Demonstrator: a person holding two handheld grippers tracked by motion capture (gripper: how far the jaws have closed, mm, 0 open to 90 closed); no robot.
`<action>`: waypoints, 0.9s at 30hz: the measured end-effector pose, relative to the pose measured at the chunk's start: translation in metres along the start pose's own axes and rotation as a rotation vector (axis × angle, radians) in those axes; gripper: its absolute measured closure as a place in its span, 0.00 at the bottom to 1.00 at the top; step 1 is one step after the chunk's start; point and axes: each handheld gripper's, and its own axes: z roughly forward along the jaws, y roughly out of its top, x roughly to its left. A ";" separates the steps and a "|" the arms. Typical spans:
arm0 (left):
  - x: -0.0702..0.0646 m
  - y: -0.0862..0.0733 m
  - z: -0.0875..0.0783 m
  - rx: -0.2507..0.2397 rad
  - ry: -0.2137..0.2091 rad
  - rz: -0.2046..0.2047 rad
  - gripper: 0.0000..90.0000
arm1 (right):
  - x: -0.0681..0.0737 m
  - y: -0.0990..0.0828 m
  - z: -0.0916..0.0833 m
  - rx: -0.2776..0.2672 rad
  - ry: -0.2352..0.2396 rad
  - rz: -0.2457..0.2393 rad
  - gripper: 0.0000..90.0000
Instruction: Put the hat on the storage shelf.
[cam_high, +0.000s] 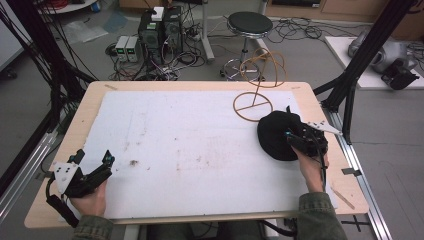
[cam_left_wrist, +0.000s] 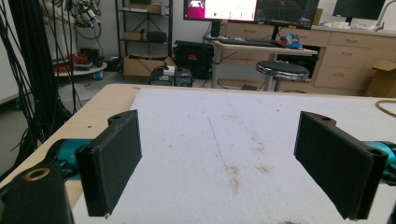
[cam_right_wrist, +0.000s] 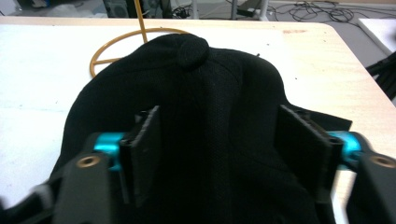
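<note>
A black cap (cam_high: 275, 135) lies on the right part of the white mat (cam_high: 190, 140), just in front of a golden wire stand (cam_high: 254, 106). My right gripper (cam_high: 295, 140) sits on the cap from the near side. In the right gripper view its jaws (cam_right_wrist: 217, 140) straddle the cap's crown (cam_right_wrist: 210, 93), and the fabric fills the gap and meets both pads. The stand's ring (cam_right_wrist: 100, 51) lies behind the cap. My left gripper (cam_high: 95, 156) rests at the table's front left corner, jaws wide apart (cam_left_wrist: 217, 154) with only bare mat between them.
The mat covers most of the wooden table (cam_high: 80, 115). A black frame post (cam_high: 350, 85) rises by the right edge and cables hang at the left. On the floor beyond stand a round stool (cam_high: 249, 22) and computer boxes (cam_high: 160, 30).
</note>
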 end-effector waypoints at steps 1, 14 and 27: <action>0.000 0.000 0.000 0.000 -0.001 0.000 0.17 | 0.000 0.000 0.000 0.000 0.000 0.000 0.42; -0.001 0.000 0.000 0.001 -0.005 0.001 0.17 | 0.000 0.000 -0.002 0.022 0.040 0.046 0.95; 0.000 0.000 -0.001 -0.004 -0.007 -0.001 0.17 | 0.005 0.000 -0.005 0.006 0.044 0.017 0.97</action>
